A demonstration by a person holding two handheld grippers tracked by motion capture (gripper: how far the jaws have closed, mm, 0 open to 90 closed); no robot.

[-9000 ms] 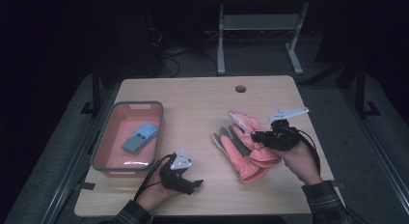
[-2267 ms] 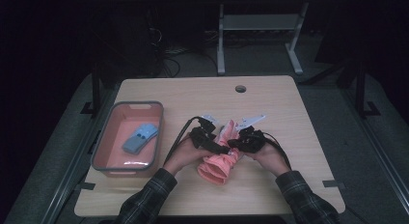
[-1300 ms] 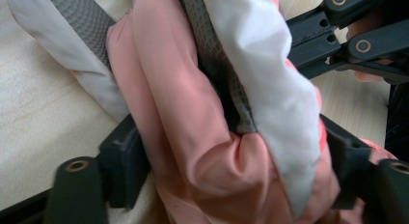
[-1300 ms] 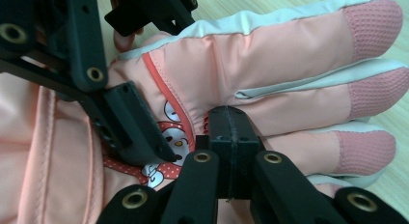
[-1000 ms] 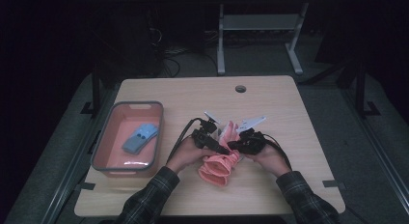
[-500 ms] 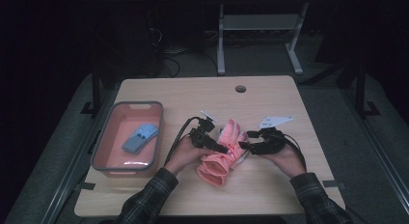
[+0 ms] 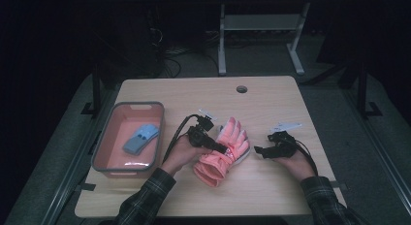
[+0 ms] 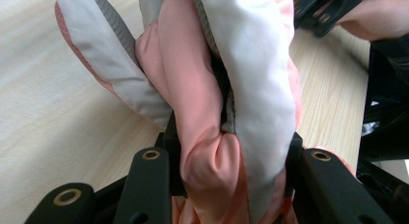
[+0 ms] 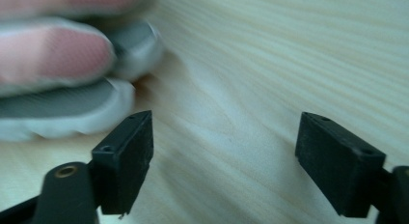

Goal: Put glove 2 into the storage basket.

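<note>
High view, gloves: a stacked pair of pink gloves (image 7: 224, 150) lies mid-tabletop (image 7: 271, 108), cuffs toward the person and glove tips pointing away.
High view, left gripper (image 7: 219, 148): reaches in from the left, its fingers clamped across the pair; they have just been closing on it.
High view, right gripper (image 7: 258, 150): sits just right of the gloves and apart from them, fingers spread with nothing between; they have just been opening.
High view, bin: a rounded pink bin (image 7: 104, 142) with a grey rim stands at the left, well apart from the gloves, with a folded blue cloth (image 7: 140, 137) inside.
Left gripper view, grip: padded pink fabric and smooth white panels with grey seams (image 8: 231, 113) bunch up between the black fingers (image 8: 144, 180), squeezed into soft folds.
Left gripper view, tabletop: pale wood grain, smooth and matte.
Right gripper view, fingers: two blocky black pads (image 9: 126, 159) stand wide over bare wood, with blurred glove tips (image 9: 58, 79) at upper left, not touched.
Risk, slip: the puffy, slick shell may compress and slide, so one glove could slip out of the one-sided pinch if lifted.
Risk, separation: only one gripper holds the pair, so the stack may fan apart or unfold.
Risk, drag: hanging cuffs may catch the bin rim.
</note>
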